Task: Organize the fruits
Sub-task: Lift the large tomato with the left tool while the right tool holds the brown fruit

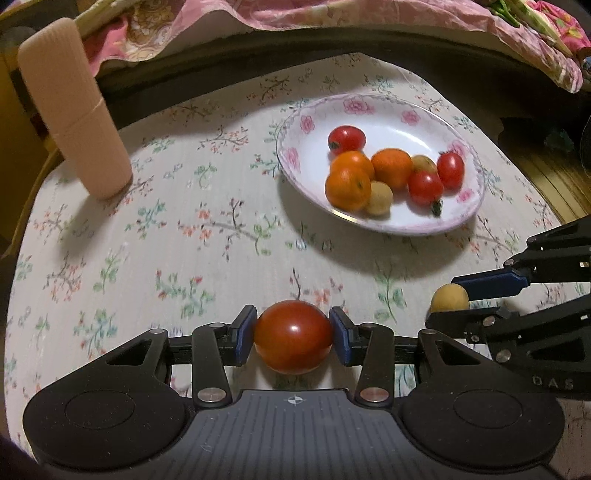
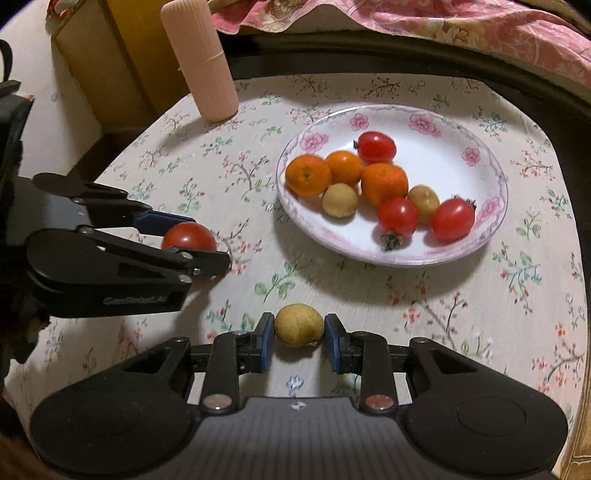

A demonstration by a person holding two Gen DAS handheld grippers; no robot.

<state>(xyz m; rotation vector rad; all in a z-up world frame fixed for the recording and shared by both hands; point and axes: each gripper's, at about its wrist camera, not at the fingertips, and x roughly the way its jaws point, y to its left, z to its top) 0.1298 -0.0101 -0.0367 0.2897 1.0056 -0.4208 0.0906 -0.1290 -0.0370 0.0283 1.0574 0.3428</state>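
My left gripper [image 1: 293, 334] is shut on a red tomato [image 1: 293, 336], its blue pads pressing both sides, just above the floral tablecloth. The same tomato [image 2: 189, 237] shows in the right wrist view inside the left gripper [image 2: 195, 240]. My right gripper [image 2: 299, 336] is shut on a small yellow-brown fruit [image 2: 298, 325]; that fruit [image 1: 449, 298] and the right gripper [image 1: 458, 299] appear at the right edge of the left wrist view. A flower-rimmed white plate [image 2: 491, 177] holds oranges [image 2: 384, 183], red tomatoes [image 2: 452, 219] and yellow-brown fruits [image 2: 340, 200].
A tall pink ribbed container [image 1: 72, 110] stands at the table's far left. Pink patterned cloth [image 1: 332, 14] hangs behind the table's far dark edge. A yellow box [image 2: 110, 66] sits beyond the left side. Bare tablecloth [image 1: 166, 240] lies between the grippers and the plate.
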